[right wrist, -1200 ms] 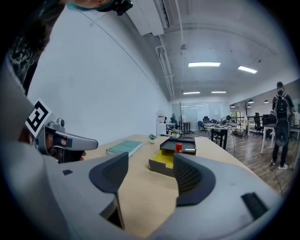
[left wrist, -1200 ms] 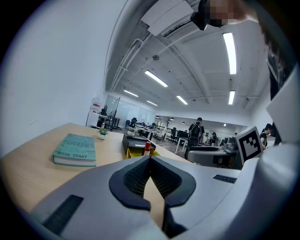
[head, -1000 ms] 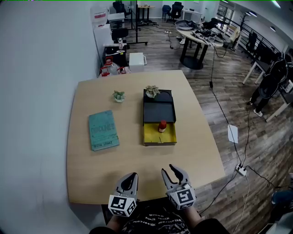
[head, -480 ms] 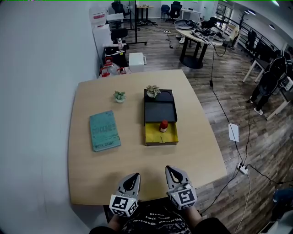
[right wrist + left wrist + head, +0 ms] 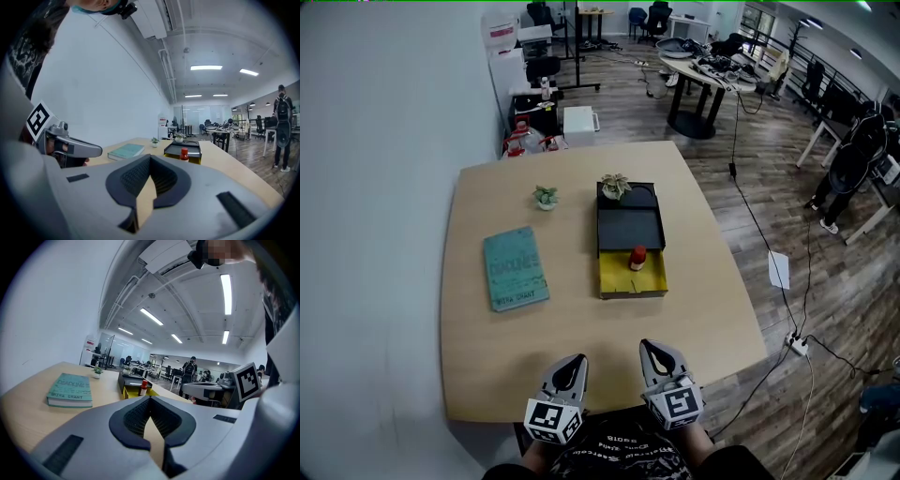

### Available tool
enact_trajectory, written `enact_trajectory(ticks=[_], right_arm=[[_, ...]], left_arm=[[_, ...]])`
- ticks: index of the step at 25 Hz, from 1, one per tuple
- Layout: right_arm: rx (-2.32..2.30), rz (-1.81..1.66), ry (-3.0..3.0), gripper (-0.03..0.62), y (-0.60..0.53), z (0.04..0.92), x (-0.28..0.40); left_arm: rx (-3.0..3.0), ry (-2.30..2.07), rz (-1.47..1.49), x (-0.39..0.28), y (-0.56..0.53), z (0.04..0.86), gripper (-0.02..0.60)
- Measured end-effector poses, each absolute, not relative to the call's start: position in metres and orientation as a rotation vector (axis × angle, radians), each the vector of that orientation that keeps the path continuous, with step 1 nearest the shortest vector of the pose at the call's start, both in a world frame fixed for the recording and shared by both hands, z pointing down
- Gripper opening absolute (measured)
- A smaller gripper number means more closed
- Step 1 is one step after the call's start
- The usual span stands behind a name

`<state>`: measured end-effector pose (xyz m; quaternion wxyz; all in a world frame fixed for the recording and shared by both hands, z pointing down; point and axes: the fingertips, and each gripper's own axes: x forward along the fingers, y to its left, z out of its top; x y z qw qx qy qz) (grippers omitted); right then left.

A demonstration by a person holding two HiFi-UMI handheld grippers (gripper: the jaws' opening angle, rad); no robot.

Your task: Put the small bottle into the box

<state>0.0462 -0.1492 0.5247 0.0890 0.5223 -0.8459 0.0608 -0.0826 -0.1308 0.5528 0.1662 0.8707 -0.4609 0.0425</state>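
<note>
Head view: my left claw (image 5: 565, 373) and right claw (image 5: 657, 358) hover at the near edge of the table (image 5: 487, 356), both pinched closed on nothing. The teal book (image 5: 516, 268) reads "DEADLINE" on its cover. The small red-capped bottle (image 5: 637, 258) stands upright in the yellow tray (image 5: 619, 277) of the black box (image 5: 628, 230), well ahead of both claws, nearer my right.

Right gripper (image 5: 150, 161) has closed, seemingly on nothing
</note>
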Motion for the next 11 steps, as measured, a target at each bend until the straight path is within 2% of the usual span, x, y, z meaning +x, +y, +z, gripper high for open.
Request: enact_trajectory(ticks=[11], right_arm=[[1.56, 0.163, -2.498, 0.005, -0.1544, 0.5246, 0.0425]], left_arm=[[2.472, -1.318, 0.106, -0.0893, -0.137, 0.5521, 0.005]])
